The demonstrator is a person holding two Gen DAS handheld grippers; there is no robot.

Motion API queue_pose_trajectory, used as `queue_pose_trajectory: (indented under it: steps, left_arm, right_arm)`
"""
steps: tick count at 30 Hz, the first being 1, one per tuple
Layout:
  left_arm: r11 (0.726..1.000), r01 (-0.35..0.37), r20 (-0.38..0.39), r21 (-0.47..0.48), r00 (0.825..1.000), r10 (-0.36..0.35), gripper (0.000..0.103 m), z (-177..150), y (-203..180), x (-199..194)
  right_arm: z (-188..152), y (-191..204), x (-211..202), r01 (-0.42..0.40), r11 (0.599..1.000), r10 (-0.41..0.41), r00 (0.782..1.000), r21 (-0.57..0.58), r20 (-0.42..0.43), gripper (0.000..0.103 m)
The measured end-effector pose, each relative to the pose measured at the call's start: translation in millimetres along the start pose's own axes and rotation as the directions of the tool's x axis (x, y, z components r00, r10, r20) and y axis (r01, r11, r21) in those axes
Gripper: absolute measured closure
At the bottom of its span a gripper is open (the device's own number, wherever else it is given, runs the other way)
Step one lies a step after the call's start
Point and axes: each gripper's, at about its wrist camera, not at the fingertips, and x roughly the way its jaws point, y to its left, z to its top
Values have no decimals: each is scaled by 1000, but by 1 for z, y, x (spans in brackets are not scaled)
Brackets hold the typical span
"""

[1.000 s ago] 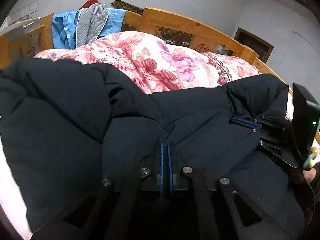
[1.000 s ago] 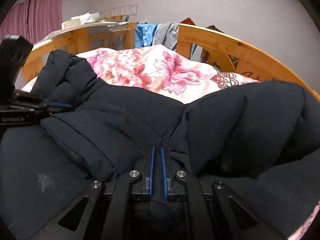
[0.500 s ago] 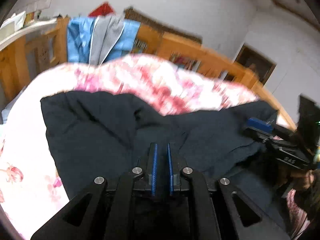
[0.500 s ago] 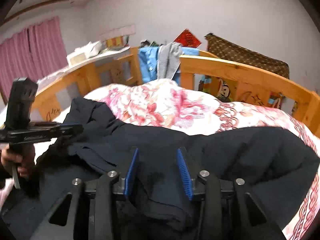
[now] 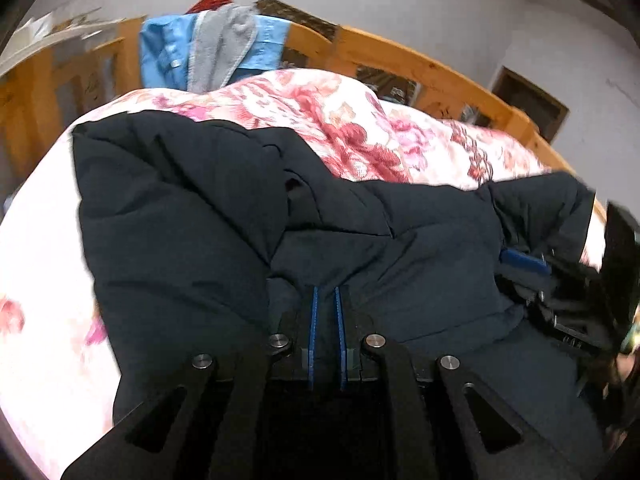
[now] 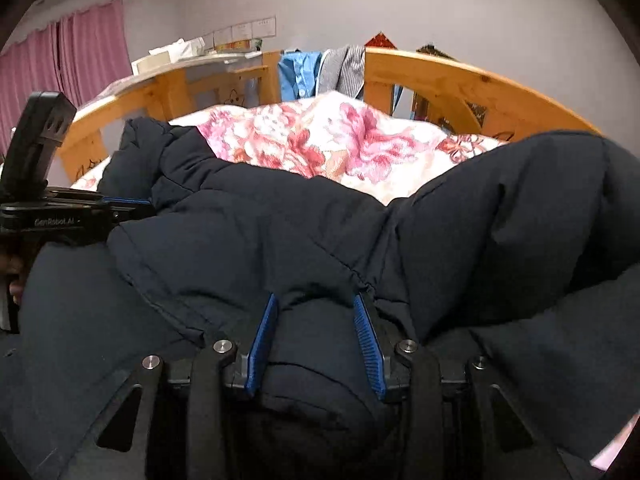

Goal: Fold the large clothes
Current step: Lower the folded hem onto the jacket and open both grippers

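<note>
So the big dark puffer jacket (image 5: 360, 248) is lying across the bed with the floral quilt (image 5: 352, 128), filling the lower half of both wrist views. The left claw (image 5: 326, 320) has its blue pads nearly together with a thin fold of the jacket pinched between them, at 6 o'clock in its own view. The right claw (image 6: 316, 336) is spread wide, with a fat padded roll sitting between the pads; it doesn't look clamped on it. My guess on handling: this thing is soft, bulky and springy, and the shell looks fairly slick, so any fold will want to puff back open. I'd bite at a quilted seam or the hem, where there's less stuffing to squash. Around it: the wooden bed rail (image 6: 460, 76) runs from 10 to 2 o'clock, with a blue shirt (image 5: 168, 56) and a grey garment (image 5: 224, 44) draped over it at 11 in the left view, plus pink curtains (image 6: 68, 60) at 10 in the right view. The heaped quilt right behind the jacket could crowd the fold.
</note>
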Motion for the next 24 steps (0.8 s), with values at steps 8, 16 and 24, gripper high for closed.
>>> queue_pose_trajectory:
  steps: [8, 16, 24]
  left_arm:
    - [998, -54, 44, -14, 998, 55, 51, 2, -29, -45]
    - [988, -154, 91, -8, 984, 155, 45, 11, -58, -37]
    - [950, -265, -74, 164, 957, 280, 43, -5, -75, 15]
  right_arm:
    - [10, -6, -46, 27, 992, -31, 999, 120, 35, 44]
    - [12, -22, -54, 123, 967, -133, 991, 225, 32, 41]
    - [-6, -5, -33, 254, 964, -247, 966, 80, -81, 32]
